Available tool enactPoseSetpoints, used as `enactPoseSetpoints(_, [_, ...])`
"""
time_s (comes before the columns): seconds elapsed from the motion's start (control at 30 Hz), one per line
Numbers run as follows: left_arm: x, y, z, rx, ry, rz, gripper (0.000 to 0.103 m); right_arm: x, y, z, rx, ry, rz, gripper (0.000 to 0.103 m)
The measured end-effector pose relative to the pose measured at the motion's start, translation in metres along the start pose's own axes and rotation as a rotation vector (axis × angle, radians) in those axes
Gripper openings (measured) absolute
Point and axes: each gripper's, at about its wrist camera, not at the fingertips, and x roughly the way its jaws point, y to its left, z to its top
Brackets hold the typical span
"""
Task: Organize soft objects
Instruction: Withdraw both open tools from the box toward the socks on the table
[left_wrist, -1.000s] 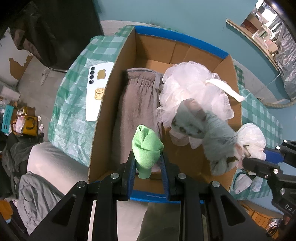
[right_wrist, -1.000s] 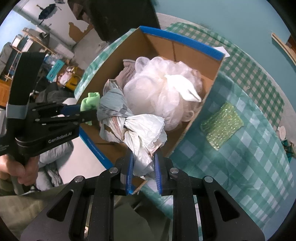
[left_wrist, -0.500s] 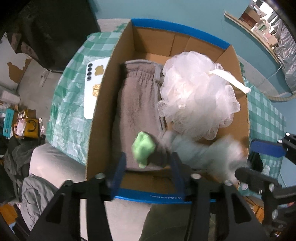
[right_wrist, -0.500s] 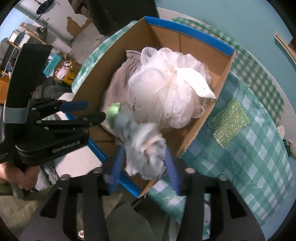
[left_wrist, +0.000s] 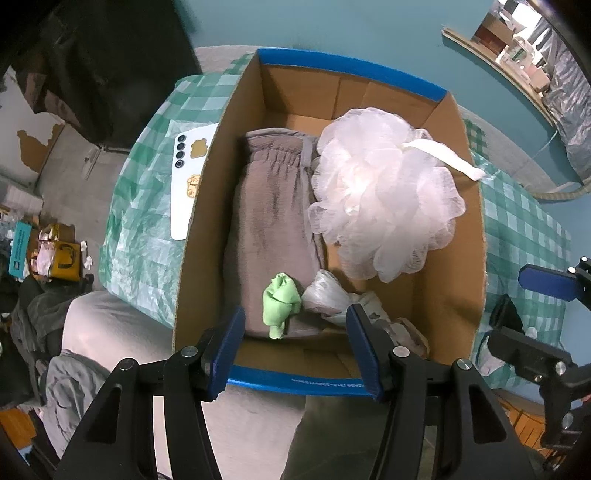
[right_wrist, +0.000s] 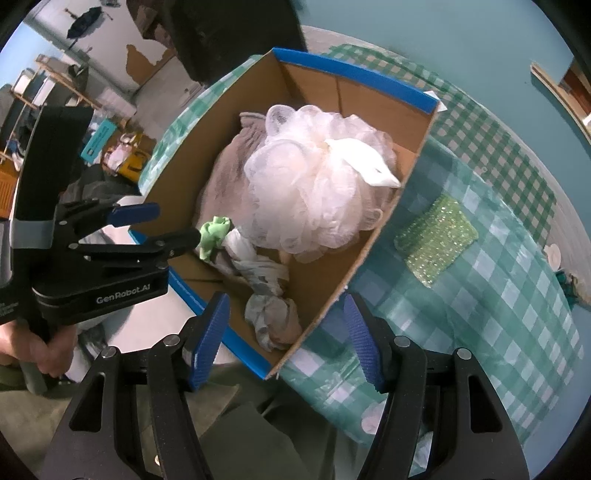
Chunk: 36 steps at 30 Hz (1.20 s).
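Soft objects lie together inside an open brown cardboard box with blue-taped rims (left_wrist: 199, 206): a small crumpled light-green cloth (left_wrist: 279, 302) sits at the box's near end on top of a folded grey-brown towel (left_wrist: 269, 221) along the box's left side, and a twisted bundle of grey and white plastic bag (right_wrist: 266, 291) lies just beside the green cloth, across the box's near right corner. A big white mesh bath pouf with a white loop strap (left_wrist: 380, 192) fills the box's right half, touching the towel.

Above the box's near rim, the left gripper (left_wrist: 295, 347) has just been opening; its blue-padded fingers stand wide with nothing between them. The right gripper (right_wrist: 288, 339) has also just been opening, fingers wide and bare, over the box's near right corner.

Outside the box, on the green-and-white checked tabletop (right_wrist: 498, 295), a glittery green scouring pad (right_wrist: 436, 240) lies near its right wall and a white phone, back side up (left_wrist: 188, 184), just beside its left wall
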Motion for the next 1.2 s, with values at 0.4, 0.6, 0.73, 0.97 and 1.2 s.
enactPoseSetpoints(0.4, [-0.019,-0.030,0.003,0.059,-0.037,-0.004,0.062,-0.023,-0.030,-0.017,0.085,-0.048,-0.017,0.066])
enactPoseSetpoints(0.6, [-0.027,-0.054,0.004,0.114,-0.055,-0.008,0.067,-0.035,-0.055,-0.032,0.153,-0.070,-0.028,0.066])
enactPoseSetpoints(0.73, [-0.030,-0.073,0.005,0.160,-0.056,-0.014,0.070,-0.043,-0.072,-0.042,0.204,-0.084,-0.036,0.066])
enactPoseSetpoints(0.97, [-0.035,-0.104,0.008,0.225,-0.065,-0.026,0.073,-0.057,-0.102,-0.064,0.295,-0.109,-0.058,0.067])
enactPoseSetpoints(1.2, [-0.038,-0.141,0.007,0.306,-0.072,-0.045,0.076,-0.072,-0.137,-0.094,0.399,-0.125,-0.091,0.067])
